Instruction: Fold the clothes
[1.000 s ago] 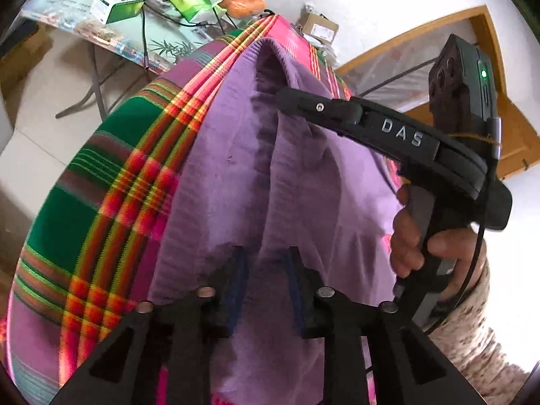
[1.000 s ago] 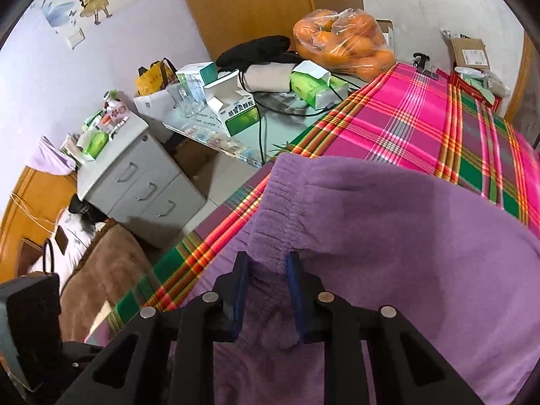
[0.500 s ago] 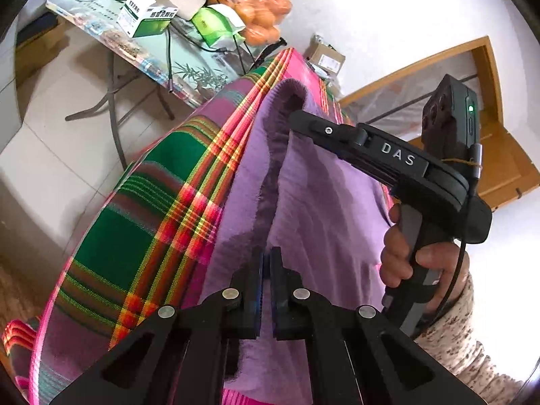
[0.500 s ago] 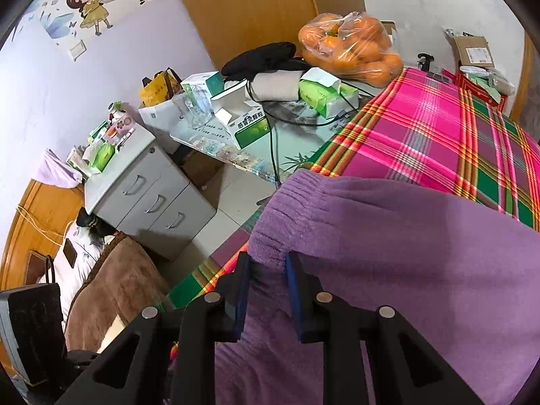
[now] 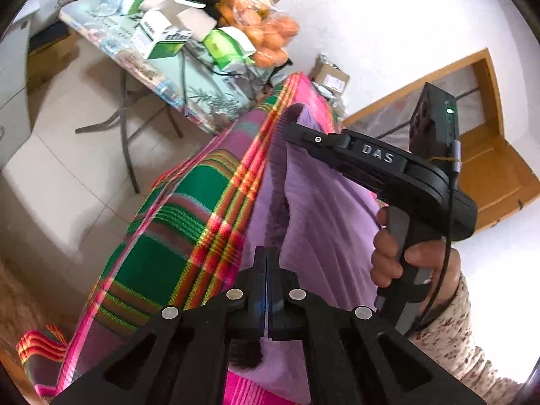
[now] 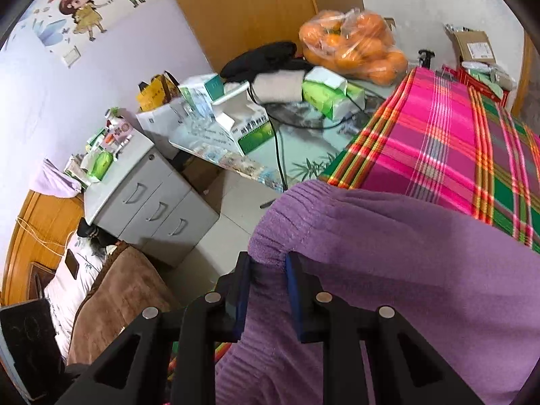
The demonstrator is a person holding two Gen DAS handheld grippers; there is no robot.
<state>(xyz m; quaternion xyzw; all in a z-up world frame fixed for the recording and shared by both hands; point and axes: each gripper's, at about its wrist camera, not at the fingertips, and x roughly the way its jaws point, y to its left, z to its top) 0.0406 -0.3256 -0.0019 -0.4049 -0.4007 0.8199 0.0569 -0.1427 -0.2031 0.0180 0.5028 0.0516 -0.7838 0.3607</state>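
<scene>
The left gripper (image 5: 266, 263) has pinched tight on the purple garment (image 5: 324, 222) — its jaws stood apart a second ago. The right gripper (image 6: 268, 263) still clamps the ribbed hem, lifted over the plaid bedspread (image 6: 438, 155) — both corners held, ready to fold.

Grey drawer cabinet (image 6: 148, 202) beside cluttered folding table (image 6: 297, 141).

Bag of oranges (image 6: 351, 47) on cluttered table (image 6: 297, 155); grey drawers (image 6: 152, 209).

Left tool (image 5: 266, 263) pinched tight, right tool (image 6: 268, 266) (hand (image 5: 398, 253) gripping its handle) clamped on cloth.
</scene>
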